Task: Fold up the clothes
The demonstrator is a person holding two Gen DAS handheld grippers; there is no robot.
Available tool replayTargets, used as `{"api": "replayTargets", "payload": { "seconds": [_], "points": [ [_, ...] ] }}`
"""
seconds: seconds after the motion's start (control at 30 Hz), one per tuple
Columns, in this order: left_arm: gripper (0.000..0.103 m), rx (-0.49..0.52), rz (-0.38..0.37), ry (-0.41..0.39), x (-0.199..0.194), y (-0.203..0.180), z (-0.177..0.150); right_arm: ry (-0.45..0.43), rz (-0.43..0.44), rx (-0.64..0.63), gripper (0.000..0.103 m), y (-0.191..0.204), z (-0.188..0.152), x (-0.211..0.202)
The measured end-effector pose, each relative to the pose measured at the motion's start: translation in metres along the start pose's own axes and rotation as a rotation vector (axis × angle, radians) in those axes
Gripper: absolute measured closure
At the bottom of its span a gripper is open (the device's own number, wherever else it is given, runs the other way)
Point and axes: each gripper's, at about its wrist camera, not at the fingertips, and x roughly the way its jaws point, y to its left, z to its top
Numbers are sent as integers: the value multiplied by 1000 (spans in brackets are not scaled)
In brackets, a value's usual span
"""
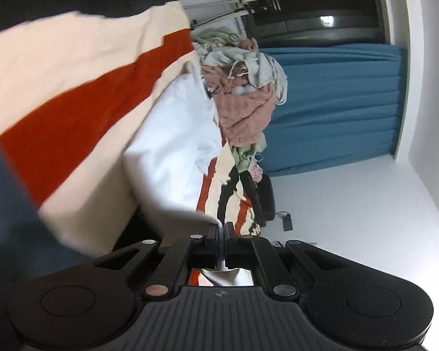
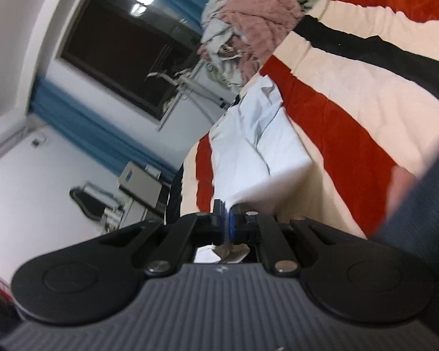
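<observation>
We hold white garment (image 1: 175, 134) by two near corners: left claw (image 1: 221, 229) pinching one edge, right claw (image 2: 228, 209) pinching other, so cloth spreads flat for fold. Garment lies on striped bedspread (image 2: 351, 93); unfolded clothes pile (image 1: 243, 102) waits beyond.

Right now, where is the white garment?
The white garment lies on the striped blanket, just below the pile of clothes; its near edge is pinched by both tools, left and right.
</observation>
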Motion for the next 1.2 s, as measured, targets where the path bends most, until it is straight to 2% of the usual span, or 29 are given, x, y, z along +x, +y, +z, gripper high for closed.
{"api": "replayTargets", "payload": {
  "seconds": [0.07, 0.17, 0.23, 0.3, 0.4, 0.5, 0.6, 0.73, 0.83, 0.93, 1.0, 1.03, 1.07, 1.1, 1.13, 1.17, 1.2],
  "points": [
    [100, 39, 35, -11, 29, -10, 25, 5, -19, 29, 97, 7, 16, 24],
    [100, 84, 100, -19, 73, -24, 59, -9, -82, 8, 97, 17, 42, 72],
    [100, 185, 189, -53, 104, -39, 78, -20, -119, 13, 97, 17, 59, 106],
    [100, 270, 248, -90, 127, -50, 92, -22, -136, 13, 97, 12, 73, 136],
    [100, 355, 284, -114, 161, -62, 110, -30, -149, -62, 97, 9, 90, 178],
    [100, 449, 309, -167, 193, -72, 123, -87, -104, -131, 97, 7, 102, 205],
    [100, 531, 341, -203, 230, -77, 132, -93, -122, -205, 96, 7, 114, 237],
    [100, 598, 428, -188, 283, -59, 139, -78, -155, -258, 96, -8, 124, 281],
    [100, 604, 500, -133, 317, -30, 146, -33, -183, -281, 96, -26, 122, 304],
    [99, 639, 543, -64, 336, -11, 148, 28, -220, -305, 96, -43, 117, 324],
    [98, 650, 542, -50, 337, -6, 146, 49, -228, -313, 96, -47, 115, 330],
    [95, 652, 537, -51, 337, -6, 146, 53, -231, -313, 96, -46, 115, 332],
    [83, 658, 533, -49, 335, -9, 144, 55, -232, -314, 95, -45, 115, 331],
    [64, 665, 529, -47, 333, -13, 142, 55, -237, -318, 95, -41, 116, 329],
    [56, 686, 531, -50, 330, -18, 138, 56, -246, -328, 93, -37, 116, 328],
    [43, 711, 536, -54, 327, -24, 133, 56, -254, -345, 87, -32, 115, 325],
    [36, 744, 538, -61, 318, -31, 128, 53, -259, -370, 81, -27, 115, 321]
  ]
}}
